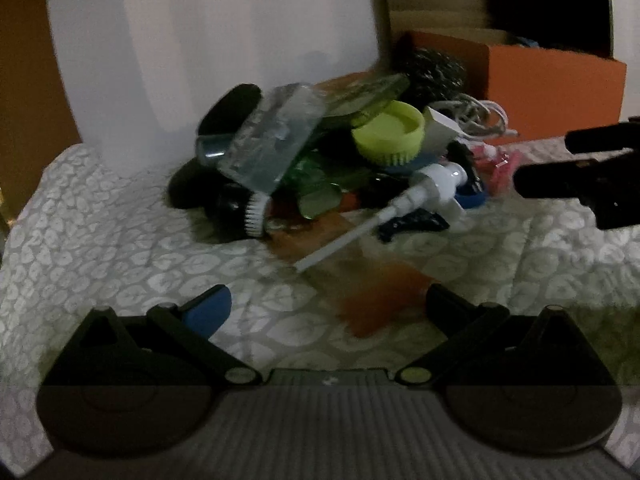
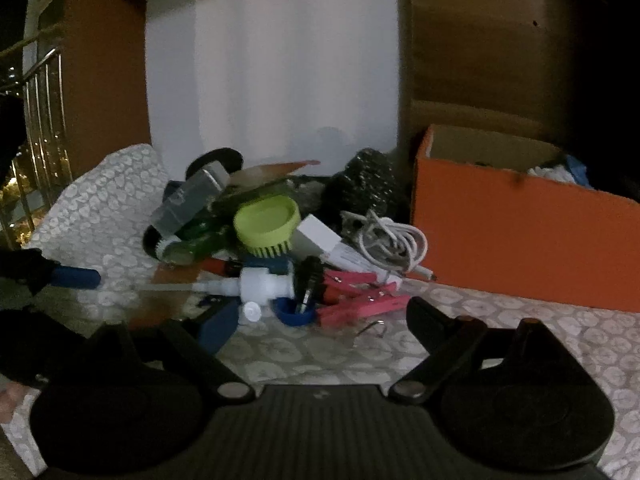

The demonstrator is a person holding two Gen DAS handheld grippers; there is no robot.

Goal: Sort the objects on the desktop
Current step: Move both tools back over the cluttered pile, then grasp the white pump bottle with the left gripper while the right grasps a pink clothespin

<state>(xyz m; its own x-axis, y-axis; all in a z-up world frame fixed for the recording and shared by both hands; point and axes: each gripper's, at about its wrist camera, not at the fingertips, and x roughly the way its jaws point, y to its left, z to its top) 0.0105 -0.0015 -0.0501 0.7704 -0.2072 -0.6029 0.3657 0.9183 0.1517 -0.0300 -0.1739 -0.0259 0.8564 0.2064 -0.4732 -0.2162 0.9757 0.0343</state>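
A pile of small objects lies on a patterned white cloth (image 1: pixel 120 240). It holds a lime-green brush (image 1: pixel 388 132) (image 2: pixel 266 224), a white pump head with a long tube (image 1: pixel 432 188) (image 2: pixel 260 286), a clear plastic piece (image 1: pixel 272 136), a green bottle (image 1: pixel 316 190), a coiled white cable (image 2: pixel 392 248) and pink clothes pegs (image 2: pixel 360 302). My left gripper (image 1: pixel 324 306) stands open in front of the pile with nothing between its fingers. My right gripper (image 2: pixel 320 320) is also open and empty, close to the pegs and a blue cap (image 2: pixel 294 316). Its black fingers (image 1: pixel 560 184) enter the left wrist view from the right.
An orange box (image 2: pixel 520 248) (image 1: pixel 552 88) stands at the right with things inside. A dark steel scourer (image 2: pixel 364 188) sits behind the pile. A white board (image 1: pixel 220 40) rises at the back. A metal railing (image 2: pixel 44 128) is at the far left.
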